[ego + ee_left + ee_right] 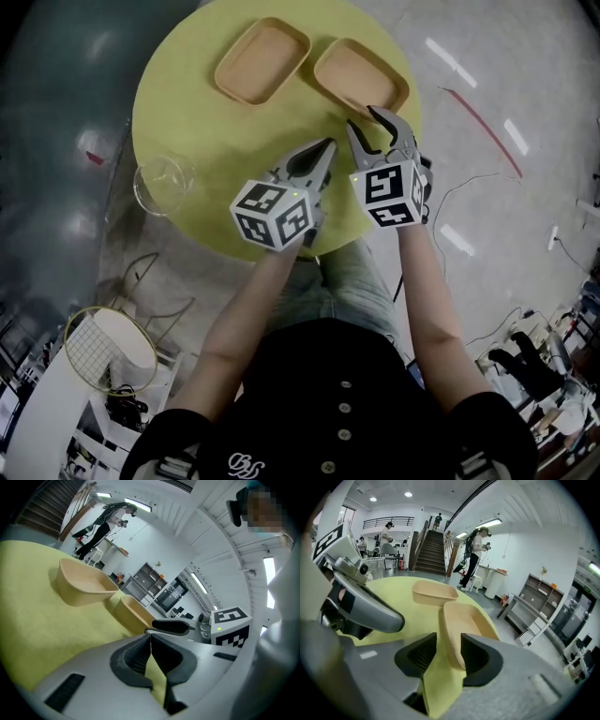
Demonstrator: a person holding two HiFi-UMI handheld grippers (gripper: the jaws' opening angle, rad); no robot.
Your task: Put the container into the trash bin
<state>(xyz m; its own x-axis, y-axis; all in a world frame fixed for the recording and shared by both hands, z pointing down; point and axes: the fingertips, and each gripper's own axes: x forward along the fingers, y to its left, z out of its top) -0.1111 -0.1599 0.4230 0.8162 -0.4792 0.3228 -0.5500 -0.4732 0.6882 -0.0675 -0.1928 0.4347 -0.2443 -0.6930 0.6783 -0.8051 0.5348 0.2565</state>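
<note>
Jaws of the right gripper (364, 119) are held apart and lined up on the container (361, 77) at the far right edge of the table (187, 112), likely for a grasp. Those of the left gripper (324, 150) are pressed together on nothing.

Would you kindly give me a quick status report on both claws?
Left claw shut, empty. Right claw open, facing the near container, not gripping. Second container sits beyond it.

Head view: from above, facing steeply down on the yellow table (187, 94); left gripper (329, 143) and right gripper (364, 118) mid-frame. Both gripper views: low, close over the tabletop, facing along their jaws. All three views share the tan containers (262, 60) (361, 77).
</note>
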